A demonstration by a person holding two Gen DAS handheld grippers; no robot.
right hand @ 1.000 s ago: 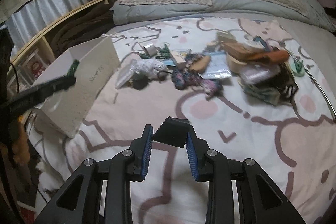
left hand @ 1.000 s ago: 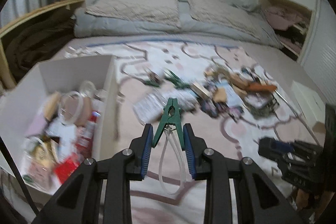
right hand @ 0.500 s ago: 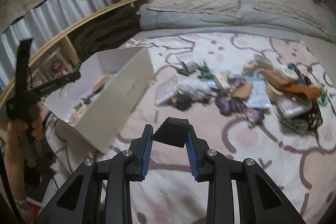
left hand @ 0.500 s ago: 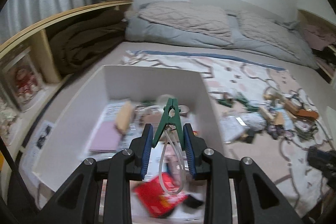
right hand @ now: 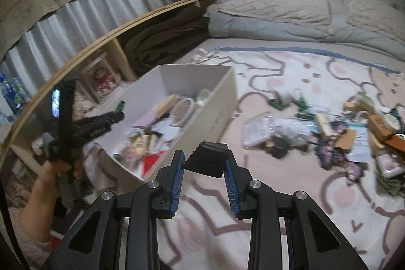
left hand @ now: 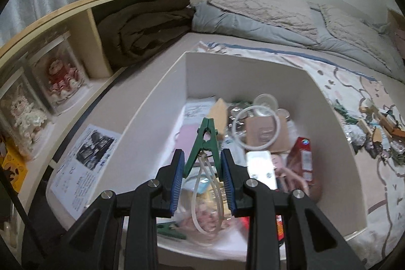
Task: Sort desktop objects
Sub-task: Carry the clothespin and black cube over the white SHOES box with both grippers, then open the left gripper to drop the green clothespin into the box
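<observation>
My left gripper (left hand: 202,172) is shut on a green clothes peg (left hand: 205,143) with a pale cord loop hanging from it, and hangs over the white box (left hand: 164,103), which holds several sorted items. In the right wrist view my right gripper (right hand: 203,170) is shut on a small black block (right hand: 208,161) above the patterned blanket. The white box (right hand: 222,92) stands to its upper left. The left gripper (right hand: 119,113) shows there at the box's near corner, with the peg's green tip sticking out and a hand around its handle.
A pile of loose objects (right hand: 341,128) lies on the blanket at the right. A wooden shelf (left hand: 83,14) with dolls in clear cases and a folded dark blanket runs along the left. Pillows and a grey quilt (right hand: 291,17) lie at the back. A printed sheet (left hand: 83,163) lies beside the box.
My left gripper carried the green peg leftward from over the blanket to above the box. My right gripper rose and turned left with the black block, and the box came nearer the middle of its view.
</observation>
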